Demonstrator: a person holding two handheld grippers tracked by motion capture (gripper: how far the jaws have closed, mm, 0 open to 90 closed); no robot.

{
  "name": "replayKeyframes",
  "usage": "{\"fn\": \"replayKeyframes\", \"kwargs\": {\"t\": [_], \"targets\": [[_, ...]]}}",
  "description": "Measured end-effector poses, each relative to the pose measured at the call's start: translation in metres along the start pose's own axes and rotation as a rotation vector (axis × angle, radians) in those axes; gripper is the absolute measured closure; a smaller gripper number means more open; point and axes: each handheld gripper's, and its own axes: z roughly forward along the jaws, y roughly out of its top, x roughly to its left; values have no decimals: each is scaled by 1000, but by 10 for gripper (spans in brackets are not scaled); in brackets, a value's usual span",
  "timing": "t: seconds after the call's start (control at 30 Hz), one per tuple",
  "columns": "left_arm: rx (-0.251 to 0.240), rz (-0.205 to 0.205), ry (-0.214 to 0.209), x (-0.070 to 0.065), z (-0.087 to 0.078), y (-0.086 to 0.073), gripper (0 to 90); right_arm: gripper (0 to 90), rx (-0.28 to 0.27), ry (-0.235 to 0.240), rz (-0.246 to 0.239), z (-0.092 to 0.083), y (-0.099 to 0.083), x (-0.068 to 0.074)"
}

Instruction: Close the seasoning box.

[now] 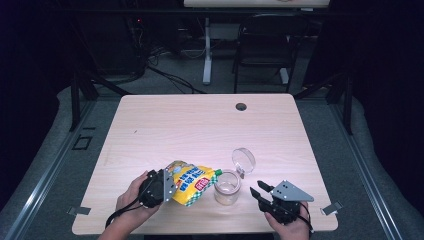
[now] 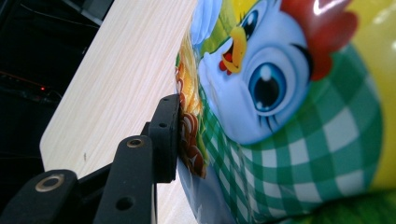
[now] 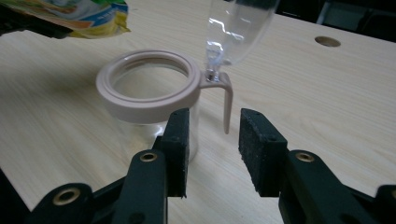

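Pouch [image 1: 192,182] pinched, left hand-held gripper [image 2: 180,135] view.

The left gripper [image 1: 167,184] holds a yellow pouch [image 1: 192,183] tilted toward an open jar [image 1: 227,188].

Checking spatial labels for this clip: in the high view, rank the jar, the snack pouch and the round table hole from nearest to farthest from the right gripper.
From the right gripper:
1. Clear jar, just to its left, hinged lid open.
2. Snack pouch, beyond the jar, held by the left gripper.
3. Round table hole, near the far edge.
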Motion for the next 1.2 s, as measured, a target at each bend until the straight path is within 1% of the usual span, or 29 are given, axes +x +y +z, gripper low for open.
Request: {"fn": "replayKeyframes", "kwargs": {"t": [0.03, 0.1, 0.23, 0.27, 0.33, 0.4, 0.43, 0.47, 0.5, 0.57, 0.63, 0.7, 0.8, 0.93, 0.97, 1.07, 1.17, 1.2], "targets": [[0, 0, 0, 0, 0, 0, 589, 636, 0, 0, 0, 0, 0, 0], [-1, 14, 7, 0, -1, 1, 589, 636, -7, 13, -21, -1, 3, 4], [1, 20, 8, 0, 0, 2, 589, 638, -8, 22, -33, -1, 6, 8], [-2, 24, 13, -1, 0, 2, 589, 644, -5, 28, -46, -1, 9, 11], [0, 30, 10, -2, 1, 3, 589, 645, -11, 38, -48, 0, 11, 13], [1, 37, 13, -3, 1, 4, 589, 645, -11, 40, -59, 0, 14, 16], [6, 43, 17, -3, 1, 4, 589, 646, -7, 45, -64, 0, 15, 17], [14, 59, 16, -3, 1, 5, 589, 646, -7, 49, -69, 0, 16, 18], [9, 56, 14, -4, 2, 6, 589, 646, -8, 49, -75, 1, 17, 19], [13, 65, 17, -4, 2, 7, 589, 646, -1, 55, -84, 2, 19, 21], [11, 66, 15, -5, 2, 7, 589, 645, 0, 55, -83, 2, 20, 21], [13, 74, 17, -6, 2, 9, 589, 640, 7, 71, -80, 4, 23, 24], [13, 80, 18, -6, 3, 11, 589, 638, 12, 81, -99, 6, 28, 26], [13, 85, 21, -6, 4, 13, 589, 631, 15, 89, -121, 12, 35, 30], [13, 85, 21, -6, 4, 13, 589, 631, 15, 89, -121, 12, 35, 30], [17, 91, 16, -6, 6, 14, 589, 612, 12, 96, -127, 20, 39, 33], [19, 97, 19, -6, 6, 15, 589, 606, 20, 97, -135, 24, 40, 35], [19, 105, 24, -6, 6, 16, 589, 593, 27, 93, -137, 27, 41, 35]]}}
